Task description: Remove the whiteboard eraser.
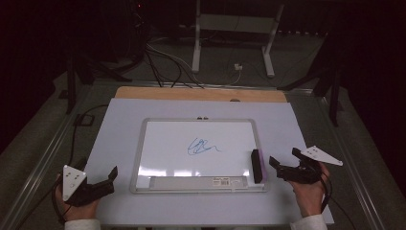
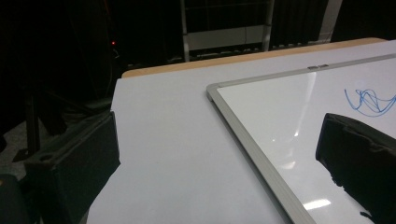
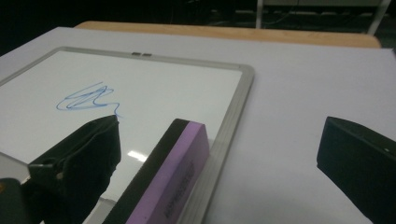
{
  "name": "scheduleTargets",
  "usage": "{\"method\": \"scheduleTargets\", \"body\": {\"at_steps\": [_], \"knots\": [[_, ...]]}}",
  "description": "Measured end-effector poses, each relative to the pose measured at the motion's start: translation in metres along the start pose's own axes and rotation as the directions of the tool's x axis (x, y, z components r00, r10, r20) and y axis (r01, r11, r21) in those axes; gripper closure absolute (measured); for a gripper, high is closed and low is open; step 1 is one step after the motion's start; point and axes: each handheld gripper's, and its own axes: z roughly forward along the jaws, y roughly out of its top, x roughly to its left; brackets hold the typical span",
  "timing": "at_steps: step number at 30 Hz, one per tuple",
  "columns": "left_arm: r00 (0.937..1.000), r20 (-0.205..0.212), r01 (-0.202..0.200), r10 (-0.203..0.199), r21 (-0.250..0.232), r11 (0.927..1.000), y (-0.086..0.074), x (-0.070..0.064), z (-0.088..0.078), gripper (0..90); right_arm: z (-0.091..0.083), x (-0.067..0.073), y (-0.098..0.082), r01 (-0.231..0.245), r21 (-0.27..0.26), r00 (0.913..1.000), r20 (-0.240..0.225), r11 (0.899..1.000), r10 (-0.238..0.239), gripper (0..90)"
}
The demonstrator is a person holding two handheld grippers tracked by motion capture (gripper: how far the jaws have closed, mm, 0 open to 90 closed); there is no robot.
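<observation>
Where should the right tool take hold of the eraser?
Grip the eraser across its two long sides, near the middle, coming down from above with the right tool. It lies as a long narrow block along the whiteboard's right edge, its long sides free, and the open jaws look wide enough.

I see the whiteboard lying centred on the table. The eraser rests on its right edge, the scribble left of it, mid-board.
</observation>
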Motion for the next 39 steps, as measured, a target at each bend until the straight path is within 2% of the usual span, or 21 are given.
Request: {"method": "scheduleTargets", "body": {"at_steps": [9,15,18,20,22,26,28,31,32,33,39], "knots": [[1.0,0.001,0.002,-0.002,0.003,1.0,-0.001,0.0,0.001,0.5,0.016,0.002,-0.003,-0.023,0.086,0.9992,-0.031,0.996,0.026,4.5],[1.0,0.002,-0.002,0.002,0.011,0.9999,-0.001,-0.001,0.001,0.5,0.024,0.005,-0.007,-0.021,0.136,0.9976,-0.063,0.991,0.03,8.4],[1.0,0.003,-0.002,0.002,0.013,0.9999,-0.002,-0.001,0.001,0.5,0.027,0.007,-0.008,-0.011,0.169,0.9972,-0.071,0.986,0.024,13.8],[1.0,0.002,-0.003,0.003,0.016,0.9999,-0.002,-0.001,0.001,0.5,0.029,0.009,-0.01,-0.015,0.198,0.9959,-0.084,0.98,0.032,21.5],[1.0,0.002,-0.003,0.003,0.016,0.9999,-0.002,-0.001,0.002,0.5,0.03,0.01,-0.011,-0.016,0.224,0.9974,-0.065,0.974,0.032,33.2],[1.0,0.002,-0.003,0.003,0.018,0.9998,-0.002,-0.001,0.002,0.5,0.031,0.01,-0.015,-0.032,0.253,0.9888,-0.133,0.967,0.068,54.1],[1.0,0.003,-0.003,0.003,0.02,0.9998,-0.002,-0.001,0.002,0.5,0.032,0.009,-0.014,-0.043,0.265,0.9857,-0.146,0.963,0.084,57.4],[1.0,0.003,-0.005,0.005,0.02,0.9998,-0.002,-0.002,0.002,0.5,0.033,0.01,-0.014,-0.057,0.278,0.9835,-0.15,0.959,0.102,56.6],[1.0,0.003,-0.005,0.004,0.021,0.9998,-0.002,-0.002,0.002,0.5,0.034,0.011,-0.015,-0.064,0.282,0.9825,-0.151,0.957,0.11,52.4],[1.0,0.001,-0.005,0.005,0.022,0.9997,-0.002,-0.002,0.002,0.5,0.036,0.011,-0.015,-0.083,0.295,0.9775,-0.161,0.952,0.135,48.2],[0.9999,-0.001,-0.01,0.01,0.023,0.9997,-0.002,-0.002,0.002,0.5,0.043,0.02,-0.016,-0.079,0.328,0.9726,-0.182,0.941,0.145,40.7]]}}
